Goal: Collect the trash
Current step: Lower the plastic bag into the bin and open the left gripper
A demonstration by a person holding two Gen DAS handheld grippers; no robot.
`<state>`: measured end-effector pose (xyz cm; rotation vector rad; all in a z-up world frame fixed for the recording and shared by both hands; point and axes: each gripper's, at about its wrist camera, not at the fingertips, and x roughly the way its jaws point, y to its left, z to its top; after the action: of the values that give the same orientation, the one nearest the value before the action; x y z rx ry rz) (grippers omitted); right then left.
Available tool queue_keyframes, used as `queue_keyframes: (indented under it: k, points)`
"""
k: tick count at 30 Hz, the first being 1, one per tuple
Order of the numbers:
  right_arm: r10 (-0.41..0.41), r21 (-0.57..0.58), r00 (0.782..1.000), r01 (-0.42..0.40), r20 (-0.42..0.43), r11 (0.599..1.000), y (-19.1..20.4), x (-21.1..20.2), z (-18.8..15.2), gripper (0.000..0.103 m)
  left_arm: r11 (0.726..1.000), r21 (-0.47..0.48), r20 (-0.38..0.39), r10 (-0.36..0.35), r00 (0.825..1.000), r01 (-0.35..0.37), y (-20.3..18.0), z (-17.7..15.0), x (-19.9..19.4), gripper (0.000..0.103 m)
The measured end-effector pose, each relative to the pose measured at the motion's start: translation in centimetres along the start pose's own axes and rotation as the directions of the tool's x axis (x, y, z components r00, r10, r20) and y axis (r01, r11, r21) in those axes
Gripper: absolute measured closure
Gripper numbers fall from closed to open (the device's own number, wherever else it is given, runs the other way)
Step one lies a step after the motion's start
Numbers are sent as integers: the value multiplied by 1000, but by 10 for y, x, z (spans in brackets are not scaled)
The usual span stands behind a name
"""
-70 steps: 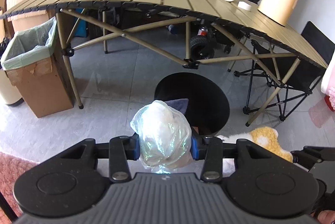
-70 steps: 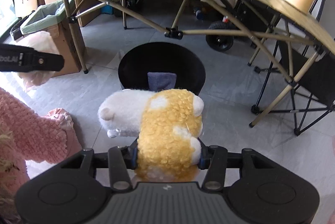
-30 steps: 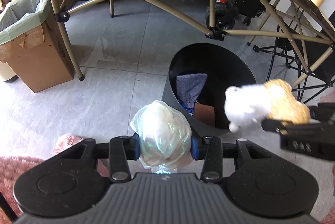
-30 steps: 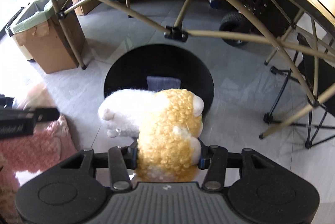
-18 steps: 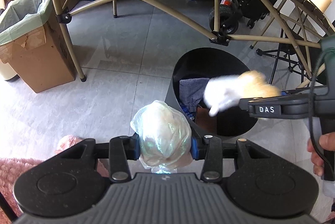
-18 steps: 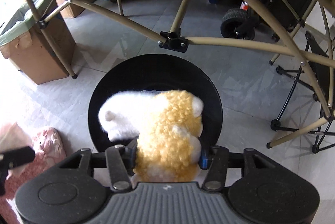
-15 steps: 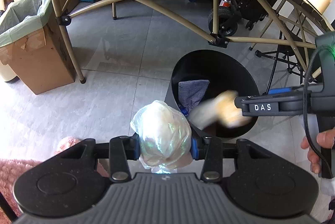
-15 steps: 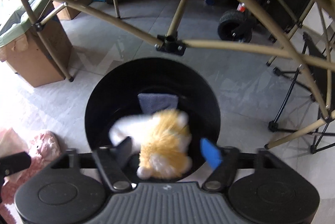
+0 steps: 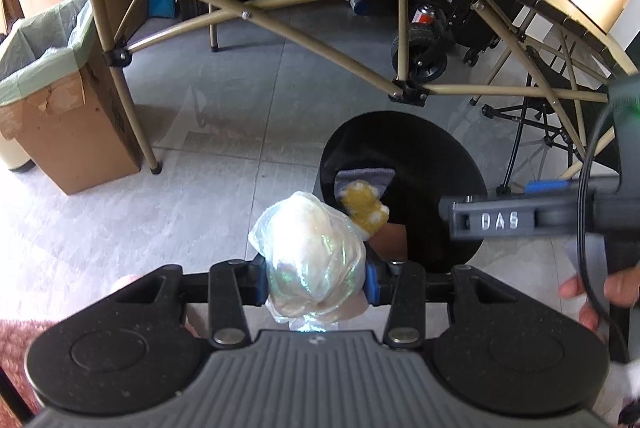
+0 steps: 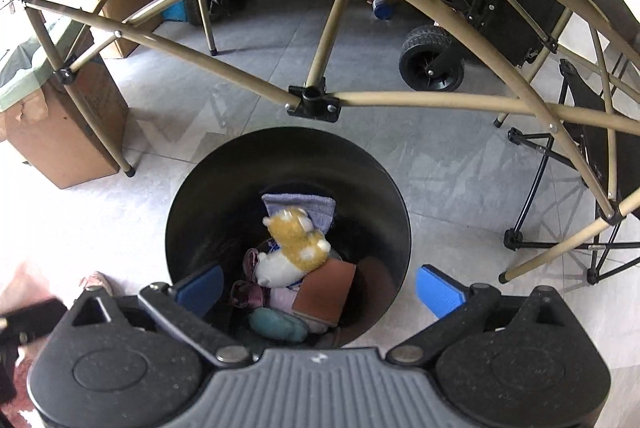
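Right gripper [image 10: 318, 286] gapes wide above the black bin [image 10: 200, 204]; plush [image 10: 294, 244] lies inside on the pile (yellow end up); left gripper [image 9: 316, 274] clamps the crumpled bag [image 9: 310, 260] just beside the bin's rim.

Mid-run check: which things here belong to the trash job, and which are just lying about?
Job:
black bin
plush toy, lying in the bin
plastic bag, gripped by left gripper
right gripper, open above the bin

Lying about:
folding table
lined cardboard box
wheeled cart
folding chair
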<state>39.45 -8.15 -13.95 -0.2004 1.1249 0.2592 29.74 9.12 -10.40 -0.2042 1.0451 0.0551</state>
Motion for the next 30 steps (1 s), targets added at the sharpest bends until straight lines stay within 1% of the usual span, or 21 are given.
queue_keyframes:
  k: [8, 14, 18, 23, 30]
  points:
    - [5, 77, 1000, -5, 7, 997, -14, -12, -19, 0, 999, 34, 23, -17, 1000, 16, -16, 17, 0, 60]
    - [-22, 162, 1000, 19, 13, 987, -39, -28, -43, 0, 995, 88, 32, -41, 999, 38, -45, 32, 5, 60]
    - [-47, 222, 999, 43, 11, 974, -57, -35, -59, 0, 993, 107, 29, -54, 998, 50, -66, 41, 14, 60]
    - [-67, 283, 998, 64, 1, 957, -77, -37, -71, 0, 991, 121, 10, -58, 998, 56, -86, 46, 31, 60]
    - [-92, 302, 996, 84, 10, 950, -82, -40, -75, 0, 993, 106, -51, -51, 997, 56, -95, 54, 59, 60]
